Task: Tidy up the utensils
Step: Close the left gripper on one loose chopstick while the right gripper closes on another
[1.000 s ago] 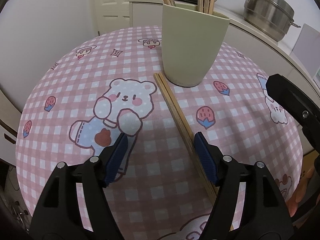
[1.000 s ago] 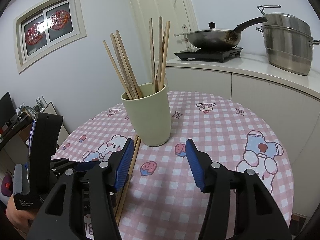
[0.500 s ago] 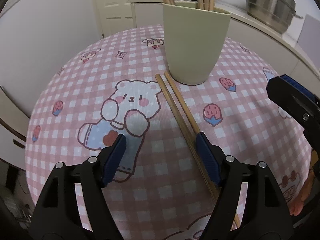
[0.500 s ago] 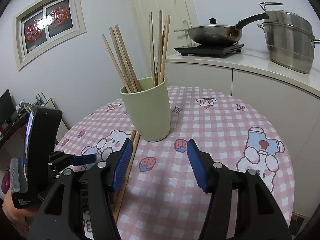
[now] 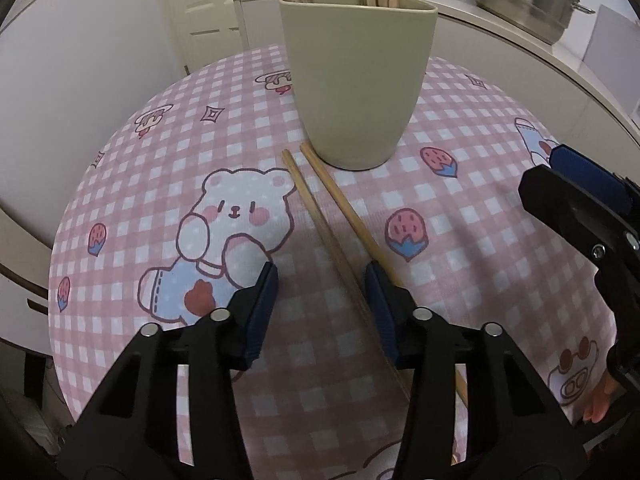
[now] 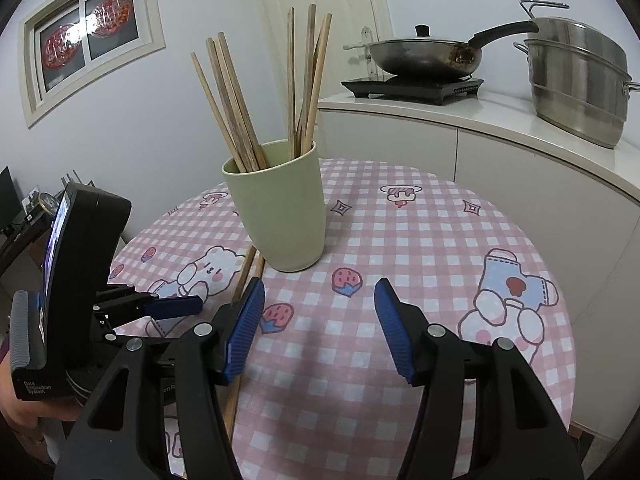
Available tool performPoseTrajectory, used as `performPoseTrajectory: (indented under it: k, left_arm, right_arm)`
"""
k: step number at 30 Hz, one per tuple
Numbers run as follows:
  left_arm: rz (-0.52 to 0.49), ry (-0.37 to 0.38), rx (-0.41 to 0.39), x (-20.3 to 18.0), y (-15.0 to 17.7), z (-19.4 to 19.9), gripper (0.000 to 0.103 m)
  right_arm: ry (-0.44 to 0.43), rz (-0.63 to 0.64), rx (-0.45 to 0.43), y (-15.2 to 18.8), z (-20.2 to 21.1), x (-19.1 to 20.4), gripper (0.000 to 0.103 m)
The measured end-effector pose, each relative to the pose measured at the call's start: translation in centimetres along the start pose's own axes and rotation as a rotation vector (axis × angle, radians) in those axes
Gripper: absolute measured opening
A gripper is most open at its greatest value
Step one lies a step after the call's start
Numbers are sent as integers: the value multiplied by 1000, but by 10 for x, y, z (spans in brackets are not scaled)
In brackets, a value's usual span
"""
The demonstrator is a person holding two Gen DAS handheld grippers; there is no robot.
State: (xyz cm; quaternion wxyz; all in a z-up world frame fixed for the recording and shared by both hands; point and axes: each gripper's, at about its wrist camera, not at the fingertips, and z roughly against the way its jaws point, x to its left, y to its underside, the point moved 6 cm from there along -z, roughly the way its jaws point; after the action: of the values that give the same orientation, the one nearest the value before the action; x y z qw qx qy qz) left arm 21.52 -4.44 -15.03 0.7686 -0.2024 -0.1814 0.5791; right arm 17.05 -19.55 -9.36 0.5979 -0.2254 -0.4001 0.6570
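We see a round tabletop point(image 5: 460, 128) covered in a soft pink-and-white checked cloth printed with cartoon bears, strawberries and small stars. Behind it runs a smooth white kitchen counter point(image 6: 520, 120), curved at its edge, against plain pale walls with a white door point(image 6: 320, 0) and a framed window point(image 6: 88, 36). On the counter stand a tall stainless steel steamer pot point(image 6: 576, 80) and a dark, worn wok point(image 6: 424, 54) with a black handle, set on a flat black induction hob point(image 6: 416, 86).

Near the middle of the tabletop stands a matte, pale green cup point(image 5: 354, 80), tapering toward its base, holding a loose bundle of long wooden chopsticks point(image 6: 240, 100) that lean outward in two groups. Two more wooden chopsticks point(image 5: 328, 216) lie flat on the cloth, nearly side by side, their far ends just beside the cup's base and fanning slightly apart there.

Our left gripper point(image 5: 322, 288) hovers low over the cloth, its black arms and ribbed blue pads spread apart with nothing between them; the two loose chopsticks run under its right finger. Our right gripper point(image 6: 320, 308) is likewise spread apart and holds nothing, pointing toward the cup.
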Motion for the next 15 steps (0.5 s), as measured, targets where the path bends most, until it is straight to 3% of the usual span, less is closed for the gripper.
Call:
performPoseTrajectory:
  k: [6, 12, 15]
  left_arm:
    - [-2, 7, -8, 10, 4, 4, 17]
    - [65, 16, -56, 32, 10, 9, 6]
    - [124, 42, -100, 47, 13, 17, 5]
  right_arm:
    - [-14, 35, 62, 3, -11, 8, 56]
    - [-16, 81, 175, 9, -33, 22, 56]
    - [-30, 117, 221, 9, -45, 36, 56]
